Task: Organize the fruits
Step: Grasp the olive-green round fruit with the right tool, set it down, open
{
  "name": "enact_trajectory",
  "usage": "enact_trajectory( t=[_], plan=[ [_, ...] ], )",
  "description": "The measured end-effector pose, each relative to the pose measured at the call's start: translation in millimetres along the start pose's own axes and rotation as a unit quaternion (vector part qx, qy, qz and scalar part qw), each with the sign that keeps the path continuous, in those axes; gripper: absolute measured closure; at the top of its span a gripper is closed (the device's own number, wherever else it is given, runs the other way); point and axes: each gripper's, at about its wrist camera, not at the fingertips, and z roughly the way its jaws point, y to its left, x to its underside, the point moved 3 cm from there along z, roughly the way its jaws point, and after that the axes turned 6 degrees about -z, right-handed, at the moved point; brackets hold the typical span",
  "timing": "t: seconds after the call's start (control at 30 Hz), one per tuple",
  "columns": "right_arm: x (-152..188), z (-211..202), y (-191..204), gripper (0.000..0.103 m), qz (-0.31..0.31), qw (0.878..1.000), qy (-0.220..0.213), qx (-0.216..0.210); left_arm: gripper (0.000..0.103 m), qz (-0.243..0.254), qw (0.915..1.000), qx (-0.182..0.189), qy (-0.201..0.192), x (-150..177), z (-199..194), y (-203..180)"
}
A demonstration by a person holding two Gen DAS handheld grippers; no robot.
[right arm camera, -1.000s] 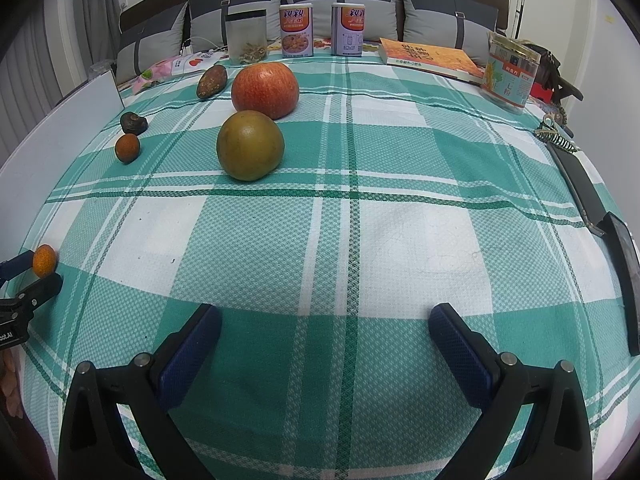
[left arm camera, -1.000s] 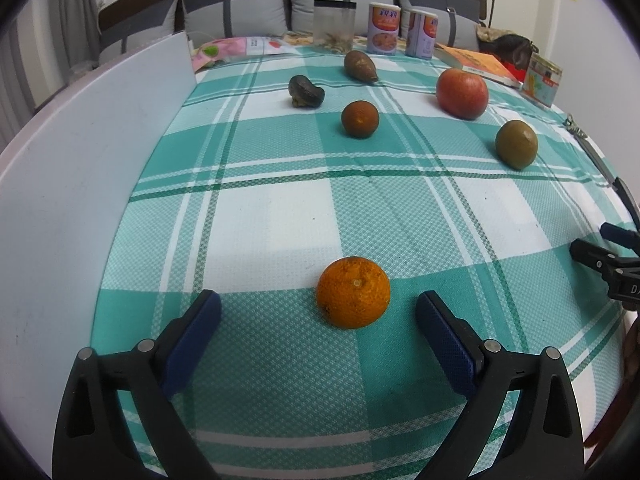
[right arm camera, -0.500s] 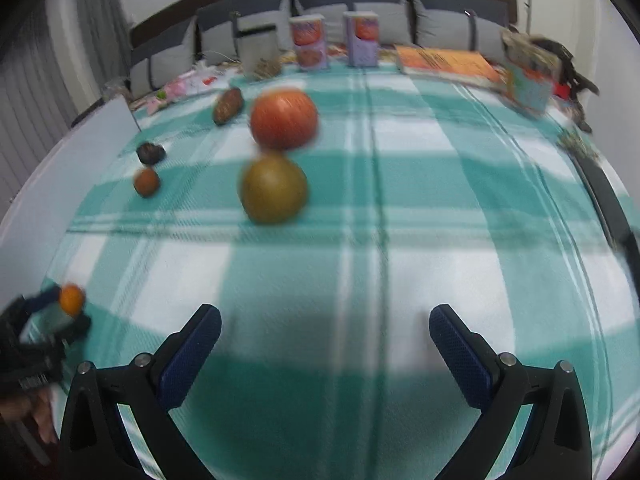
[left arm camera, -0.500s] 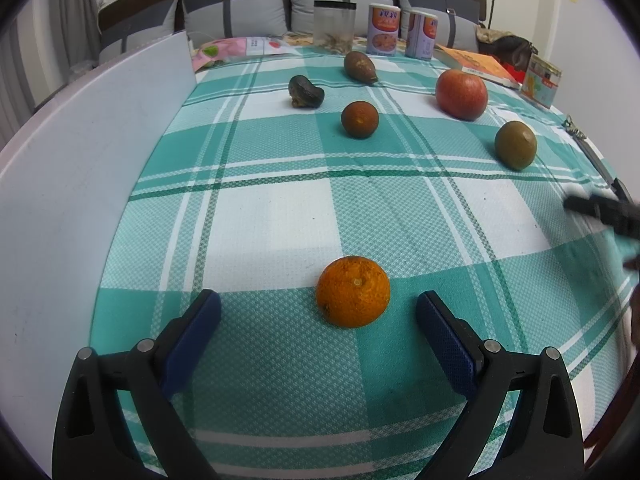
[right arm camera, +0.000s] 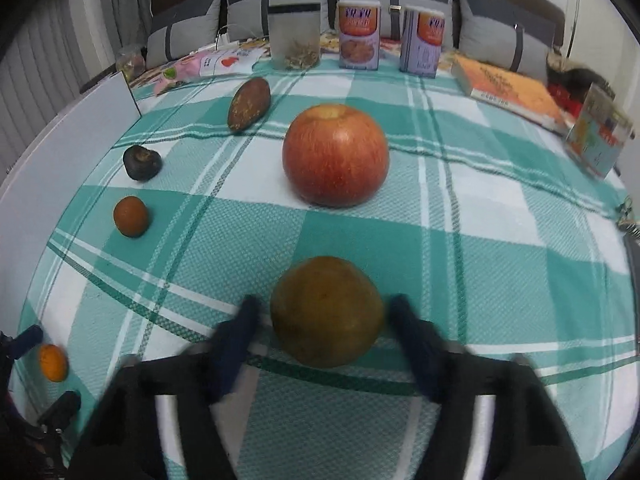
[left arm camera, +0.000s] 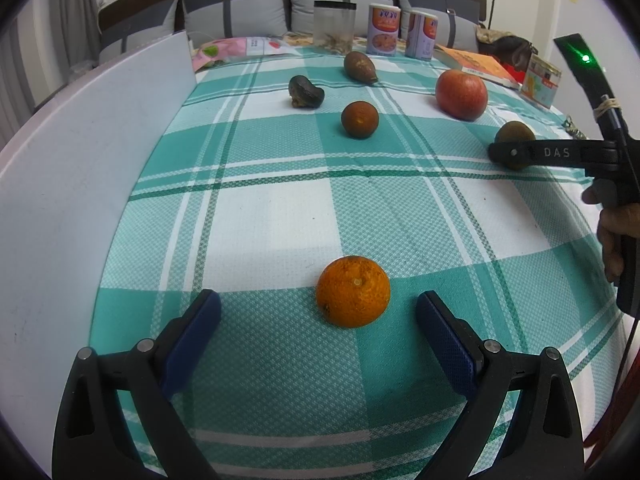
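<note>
My left gripper (left arm camera: 318, 312) is open with a bright orange (left arm camera: 353, 292) resting on the cloth between its blue fingertips, touching neither. My right gripper (right arm camera: 322, 314) is blurred by motion; its fingers stand on either side of a brownish-green round fruit (right arm camera: 326, 310) on the cloth, with small gaps. A red apple (right arm camera: 335, 155) sits just beyond it. A small dark orange fruit (right arm camera: 131, 216), a black lumpy fruit (right arm camera: 142, 163) and a brown oval fruit (right arm camera: 249, 104) lie to the left. In the left wrist view the right gripper (left arm camera: 516, 154) covers part of the brownish-green fruit (left arm camera: 514, 132).
A white board (left arm camera: 80, 168) lines the table's left edge. Two cans (right arm camera: 359, 36), a clear jar (right arm camera: 295, 38), an orange book (right arm camera: 508, 90) and a small box (right arm camera: 598, 136) stand along the back. Grey cushions are behind.
My right gripper has moved forward and left across the table to the brownish-green fruit and narrowed around it. My left gripper and the orange have not moved.
</note>
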Motion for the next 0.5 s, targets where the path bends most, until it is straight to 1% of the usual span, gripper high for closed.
enact_trajectory(
  t=[0.13,0.23,0.33,0.43,0.5],
  plan=[
    [8.6,-8.9,-1.5,0.054,0.005,1.0,-0.001,-0.014,0.004,0.0,1.0,0.0,0.0,0.2,-0.1,0.2],
    [25.4,-27.2,1.7,0.054,0.013,1.0,0.002,-0.028,0.004,0.0,1.0,0.0,0.0,0.3,-0.1,0.3],
    [50.1,-52.2,10.7,0.054,0.015,0.999,0.001,-0.035,0.004,0.0,1.0,0.0,0.0,0.4,-0.1,0.3],
    [73.3,-61.8,21.0,0.054,0.012,0.999,0.008,-0.035,0.004,0.0,1.0,0.0,0.0,0.4,-0.1,0.3],
    [85.3,-62.4,26.6,0.054,0.003,1.0,0.006,-0.023,0.004,0.0,1.0,0.0,0.0,0.2,0.1,0.2]
  ],
)
